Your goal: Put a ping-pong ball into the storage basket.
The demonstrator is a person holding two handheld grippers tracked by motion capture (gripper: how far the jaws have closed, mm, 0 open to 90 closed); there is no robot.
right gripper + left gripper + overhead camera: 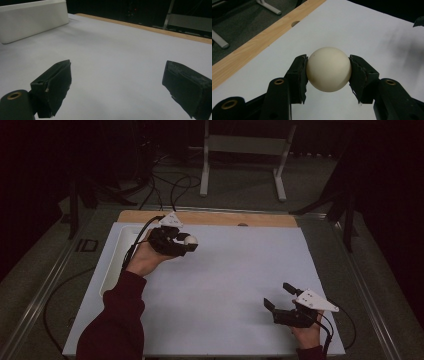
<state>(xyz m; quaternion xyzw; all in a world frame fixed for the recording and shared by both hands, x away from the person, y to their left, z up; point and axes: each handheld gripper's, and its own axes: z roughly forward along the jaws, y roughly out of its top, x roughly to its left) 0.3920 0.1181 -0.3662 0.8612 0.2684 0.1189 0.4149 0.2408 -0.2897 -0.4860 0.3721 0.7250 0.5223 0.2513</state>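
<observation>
1. While we look down from the high view, we see the left tongs (pixel 187 243) held above the far left part of the bench (pixel 225 285), near the wooden strip (pixel 210 218) along its far edge.
2. In the left gripper view, the left tongs (pixel 328 71) are closed on a cream ball (pixel 328 69); one black pad presses on each side of it, and the ball sits between them with its top and bottom bare.
3. From above, the ball (pixel 190 239) shows as a pale spot at the tip of those tongs, just right of the hand (pixel 145 260) that carries them.
4. A white tray (pixel 114 262) lies on the bench at its left side, beside that hand.
5. The right tongs (pixel 280 296) rest low near the right front corner of the bench, well apart from the ball.
6. In the right gripper view, the right tongs (pixel 117 85) stand wide open, with bare white bench between the two pads and nothing held.
7. That same view shows the tray wall (pixel 32 21) far off at the upper left.
</observation>
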